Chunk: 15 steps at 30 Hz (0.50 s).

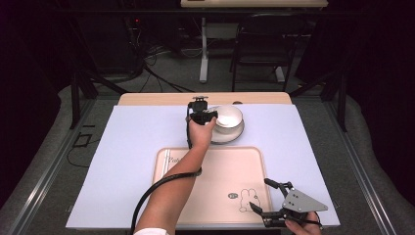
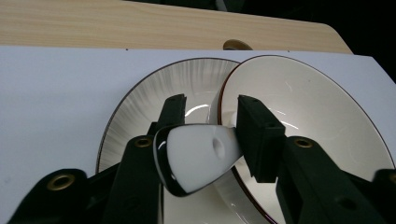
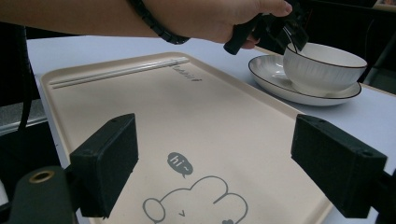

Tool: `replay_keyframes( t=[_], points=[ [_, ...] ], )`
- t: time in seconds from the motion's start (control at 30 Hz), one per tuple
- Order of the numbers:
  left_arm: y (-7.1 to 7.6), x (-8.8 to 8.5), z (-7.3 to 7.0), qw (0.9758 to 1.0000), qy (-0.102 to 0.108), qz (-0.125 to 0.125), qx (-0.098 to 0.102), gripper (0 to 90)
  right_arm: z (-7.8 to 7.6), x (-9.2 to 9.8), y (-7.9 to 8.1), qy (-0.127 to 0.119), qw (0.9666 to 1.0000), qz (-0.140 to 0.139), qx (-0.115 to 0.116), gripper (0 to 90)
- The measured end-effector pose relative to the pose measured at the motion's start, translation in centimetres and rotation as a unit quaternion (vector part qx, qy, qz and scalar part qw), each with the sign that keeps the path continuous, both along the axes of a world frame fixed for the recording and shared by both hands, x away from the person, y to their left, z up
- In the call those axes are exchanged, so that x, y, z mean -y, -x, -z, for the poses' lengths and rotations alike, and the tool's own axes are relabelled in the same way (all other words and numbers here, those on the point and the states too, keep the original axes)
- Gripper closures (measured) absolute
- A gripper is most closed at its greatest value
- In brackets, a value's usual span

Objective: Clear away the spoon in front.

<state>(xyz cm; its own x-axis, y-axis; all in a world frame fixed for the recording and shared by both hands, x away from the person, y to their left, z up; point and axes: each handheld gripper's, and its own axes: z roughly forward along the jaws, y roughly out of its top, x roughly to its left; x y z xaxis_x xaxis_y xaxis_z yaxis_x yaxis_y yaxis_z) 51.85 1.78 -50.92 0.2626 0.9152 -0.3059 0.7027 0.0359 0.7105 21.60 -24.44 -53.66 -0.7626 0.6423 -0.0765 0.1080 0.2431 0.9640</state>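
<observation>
A white bowl (image 1: 229, 117) (image 2: 303, 107) with a dark rim stands on a matching saucer (image 1: 227, 138) (image 2: 177, 84) at the far middle of the table. My left gripper (image 1: 203, 116) (image 2: 210, 116) reaches in at the bowl's left rim, its jaws closed on a white ceramic spoon (image 2: 196, 158) whose end with a hole points toward the camera. My right gripper (image 1: 259, 193) (image 3: 215, 168) hovers open over the near right corner of a beige tray (image 1: 210, 171) (image 3: 187, 112), nothing between its pads. In the right gripper view the left gripper (image 3: 285, 28) sits at the rim of the bowl (image 3: 322, 70).
A lilac mat (image 1: 137, 147) covers the table, with a wooden edge (image 1: 161, 99) behind it. The tray bears a rabbit drawing (image 1: 247, 200) and a moulded groove (image 3: 116, 72). Beyond the table stand a dark chair (image 1: 264, 44) and a desk leg (image 1: 203, 54).
</observation>
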Motion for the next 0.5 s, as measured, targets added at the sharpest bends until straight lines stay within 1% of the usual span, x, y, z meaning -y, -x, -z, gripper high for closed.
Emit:
replay_keyframes(
  t=[0.03,0.07,0.13,0.2,0.23,0.3,0.4,0.43,0.5],
  points=[
    [0.0,-0.2,-0.2,1.0000,-0.002,0.001,0.005,66.3,0.0,0.0,0.0,0.001,1.0000,0.000,0.000,14.5],
    [0.0,-0.3,-0.4,1.0000,-0.002,0.002,0.003,67.2,0.0,0.0,0.0,0.000,1.0000,0.000,0.000,14.4],
    [0.1,-0.4,-0.7,1.0000,-0.002,0.002,0.008,71.2,0.0,0.1,0.0,-0.001,1.0000,0.002,-0.001,14.5],
    [0.1,-0.4,-0.9,0.9999,-0.008,0.002,0.015,76.1,0.0,0.1,0.0,0.000,1.0000,0.002,-0.001,14.5],
    [0.2,-0.4,-1.1,0.9998,-0.014,0.003,0.016,77.7,0.0,0.1,0.0,0.000,1.0000,0.002,-0.001,14.5],
    [0.2,-0.4,-1.4,0.9997,-0.012,0.004,0.019,79.1,0.0,0.0,0.0,-0.001,1.0000,0.001,-0.001,14.5],
    [0.2,-0.4,-1.6,0.9998,-0.009,0.005,0.018,81.1,0.0,0.0,0.0,0.000,1.0000,0.000,-0.001,14.5],
    [0.3,-0.3,-1.7,0.9998,-0.005,0.007,0.020,81.9,0.0,0.1,0.0,0.000,1.0000,0.001,-0.002,14.5],
    [0.3,-0.2,-2.0,0.9996,-0.006,0.013,0.024,83.4,0.0,0.1,0.0,-0.001,1.0000,0.002,-0.003,14.5]
  ],
)
